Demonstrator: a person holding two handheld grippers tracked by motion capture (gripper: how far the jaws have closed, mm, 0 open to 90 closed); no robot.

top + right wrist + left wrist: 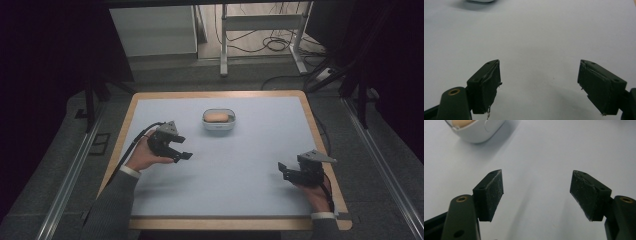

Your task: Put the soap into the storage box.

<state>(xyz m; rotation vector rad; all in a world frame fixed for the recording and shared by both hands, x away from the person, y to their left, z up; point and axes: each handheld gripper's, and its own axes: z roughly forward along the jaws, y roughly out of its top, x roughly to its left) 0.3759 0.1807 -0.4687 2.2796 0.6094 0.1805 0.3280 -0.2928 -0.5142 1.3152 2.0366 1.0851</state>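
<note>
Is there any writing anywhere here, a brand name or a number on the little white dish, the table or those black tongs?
None can be read.
White dish: plain, no print visible.
Left tongs and right tongs: black, no lettering visible.
Table: plain pale surface, no marks.

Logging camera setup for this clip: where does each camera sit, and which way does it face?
High view: above the person's side, looking forward and down on the table; forearms, left claw and right claw show.
Left gripper view: rides the left claw, looking along its open jaws toward the white dish.
Right gripper view: rides the right claw, looking along its open jaws across the table.
Shared: the white dish appears in all three views.
</note>
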